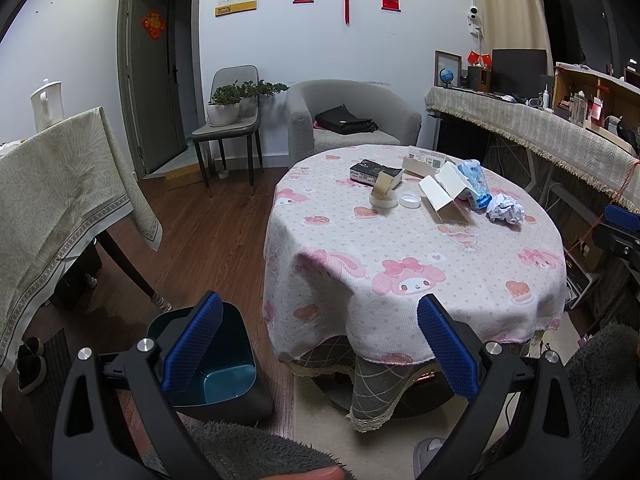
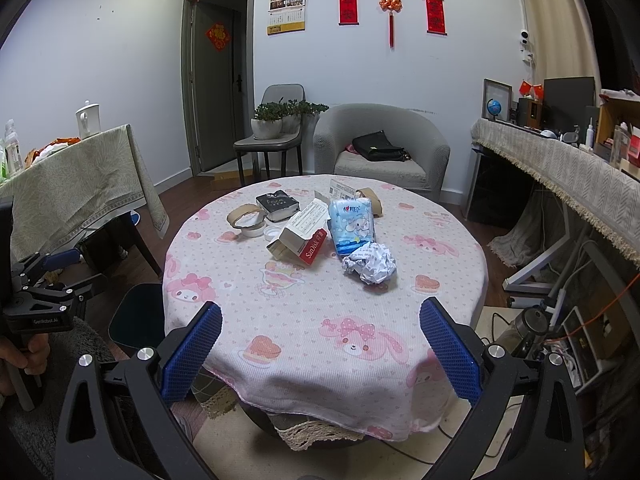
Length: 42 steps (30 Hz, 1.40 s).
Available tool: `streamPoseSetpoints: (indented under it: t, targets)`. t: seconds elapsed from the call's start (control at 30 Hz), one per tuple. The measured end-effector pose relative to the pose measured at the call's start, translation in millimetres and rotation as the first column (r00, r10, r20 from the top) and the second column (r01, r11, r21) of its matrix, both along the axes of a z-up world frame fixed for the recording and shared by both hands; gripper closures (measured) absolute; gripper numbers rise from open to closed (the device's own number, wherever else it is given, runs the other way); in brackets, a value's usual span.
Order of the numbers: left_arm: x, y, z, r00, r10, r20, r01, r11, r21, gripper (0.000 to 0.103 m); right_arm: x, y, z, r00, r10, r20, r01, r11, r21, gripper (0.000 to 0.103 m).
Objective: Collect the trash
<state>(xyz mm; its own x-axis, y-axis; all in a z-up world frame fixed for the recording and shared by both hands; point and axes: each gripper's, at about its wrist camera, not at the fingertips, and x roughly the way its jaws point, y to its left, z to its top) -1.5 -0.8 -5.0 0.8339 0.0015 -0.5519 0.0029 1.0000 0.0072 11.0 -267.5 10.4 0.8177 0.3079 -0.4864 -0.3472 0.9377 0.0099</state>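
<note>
Trash lies on the round table with a pink cartoon cloth (image 2: 304, 336): a crumpled paper ball (image 2: 372, 267), an opened SanDisk carton (image 2: 300, 242), a blue tissue pack (image 2: 352, 226), an empty tape core (image 2: 244, 218), a white lid (image 2: 272, 233) and a black packet (image 2: 278, 205). The paper ball (image 1: 505, 209) and carton (image 1: 442, 196) also show in the left wrist view. A dark bin (image 1: 218, 364) stands on the floor left of the table. My left gripper (image 1: 320, 346) is open and empty above the bin and table edge. My right gripper (image 2: 320, 350) is open and empty at the near table edge.
A grey armchair (image 2: 380, 148) with a black bag stands behind the table. A chair with potted plants (image 2: 272, 128) is by the door. A cloth-covered table (image 1: 52, 184) stands at left, a long cluttered desk (image 2: 568, 168) at right. Cables lie on the floor at right.
</note>
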Motion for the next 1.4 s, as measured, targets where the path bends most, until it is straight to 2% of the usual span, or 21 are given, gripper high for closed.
streamPoseSetpoints:
  t: [0.77,1.0,1.17,1.27,1.3,1.37,1.4]
  targets:
    - [4,1,3,1.000,-0.002,-0.026,0.001,1.000,-0.013,0.004,3,-4,-1,1.000,-0.003,-0.014,0.003,1.000,0.027,0.002]
    - [6,2,3,0.999,0.003,-0.034,-0.003,1.000,0.009,0.004,1,0,2,1.000,-0.018,-0.004,0.018,0.998,-0.053,0.002]
    - [20,2,10,0.998,-0.056,-0.015,0.056,0.998,0.004,0.005,11,-9,11,0.999,-0.027,0.016,0.027,0.999,0.019,0.002]
    - [36,-1,15,0.996,-0.091,-0.006,0.091,0.996,0.014,0.006,28,-7,9,1.000,-0.029,0.006,0.029,0.999,0.016,0.002]
    - [41,-2,15,0.995,-0.101,-0.009,0.101,0.995,0.014,0.008,33,-6,7,1.000,-0.025,0.001,0.025,1.000,0.014,0.002]
    - [57,-7,15,0.990,-0.139,-0.023,0.139,0.990,0.014,0.020,44,-7,4,1.000,-0.015,-0.016,0.016,1.000,0.012,0.002]
    - [68,-11,16,0.986,-0.163,-0.033,0.164,0.986,0.022,0.021,52,-7,3,1.000,-0.006,-0.029,0.006,1.000,0.015,0.002]
